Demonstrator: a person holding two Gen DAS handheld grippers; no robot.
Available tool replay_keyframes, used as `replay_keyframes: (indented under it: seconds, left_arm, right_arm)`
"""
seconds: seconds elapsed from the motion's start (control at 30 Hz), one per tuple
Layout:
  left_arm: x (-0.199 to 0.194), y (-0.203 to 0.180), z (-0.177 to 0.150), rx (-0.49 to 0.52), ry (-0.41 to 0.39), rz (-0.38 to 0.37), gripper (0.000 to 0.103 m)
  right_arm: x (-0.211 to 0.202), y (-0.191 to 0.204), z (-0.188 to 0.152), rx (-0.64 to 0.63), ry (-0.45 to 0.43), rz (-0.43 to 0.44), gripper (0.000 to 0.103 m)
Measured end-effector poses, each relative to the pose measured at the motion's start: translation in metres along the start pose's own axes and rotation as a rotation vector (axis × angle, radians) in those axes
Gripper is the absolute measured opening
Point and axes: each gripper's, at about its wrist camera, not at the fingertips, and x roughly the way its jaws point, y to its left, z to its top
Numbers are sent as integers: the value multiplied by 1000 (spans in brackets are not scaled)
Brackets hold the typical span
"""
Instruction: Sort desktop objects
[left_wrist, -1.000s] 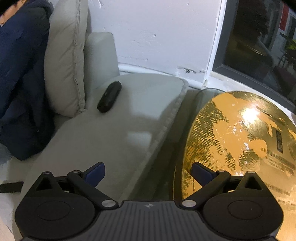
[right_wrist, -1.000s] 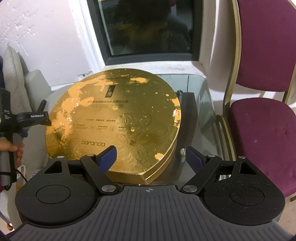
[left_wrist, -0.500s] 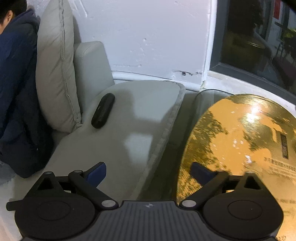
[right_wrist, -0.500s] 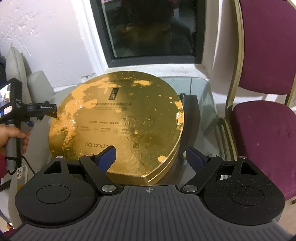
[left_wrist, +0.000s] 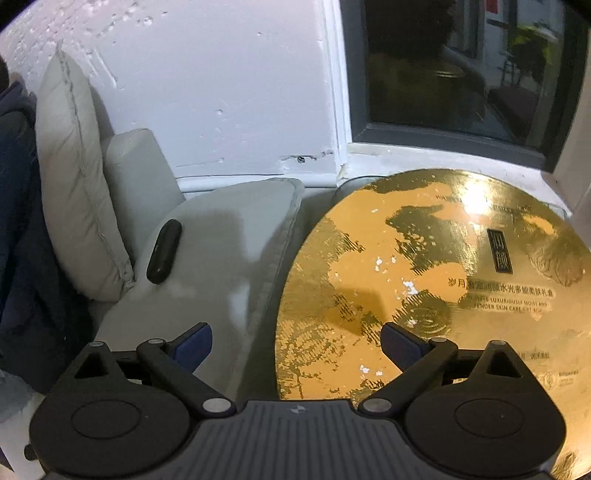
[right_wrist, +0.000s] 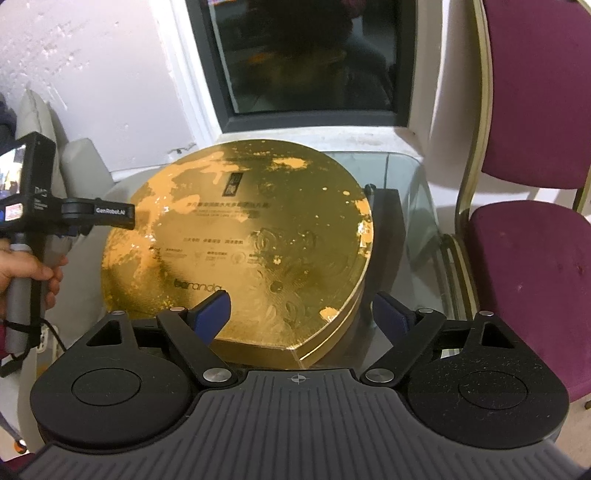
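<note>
A large gold gift box (right_wrist: 251, 251) lies on a glass table (right_wrist: 410, 206); it also shows in the left wrist view (left_wrist: 436, 280). My left gripper (left_wrist: 295, 341) is open and empty, hovering over the box's left edge and the sofa gap. It shows from the side in the right wrist view (right_wrist: 96, 216), held by a hand. My right gripper (right_wrist: 301, 314) is open and empty just above the box's near edge. A black oblong case (left_wrist: 163, 251) lies on the grey sofa seat (left_wrist: 221, 266).
A grey cushion (left_wrist: 74, 177) leans at the sofa's back, with dark blue clothing (left_wrist: 18, 240) at far left. A purple chair (right_wrist: 528, 266) stands right of the table. A white wall and a dark window (right_wrist: 306, 55) lie behind.
My left gripper has swung right and up, so the gold box now fills more of its view. My right gripper has edged slightly forward. Both stay open.
</note>
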Motion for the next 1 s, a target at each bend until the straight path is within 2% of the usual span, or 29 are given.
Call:
replay_keyframes:
  seconds: [0.37,0.43,0.57,0.73,0.8,0.9,1.0]
  left_arm:
    - [9,-10,-8,78,49,28,100]
    - [-3,-11,-9,83,46,-6,100]
    - [-50,-10,-18,62,23,-188,102]
    - [-103,-13,-35,95,8,-307,102]
    - [-119,-16,-42,101,-8,-316,102]
    - [-139,-22,-50,108,15,-269,102]
    - [-159,-27,-55,101,-8,-274,102]
  right_arm:
    - [1,-3,-1,9,0,0,89]
    - [0,-5,0,13,-2,0,89]
    - [-8,-7,4,26,-20,20,91]
    - [-23,-6,11,29,-57,26,94]
    - [-30,-4,15,21,-67,32,96]
    - [-43,0,18,-3,-87,39,97]
    - [-56,2,18,-11,-101,32,98]
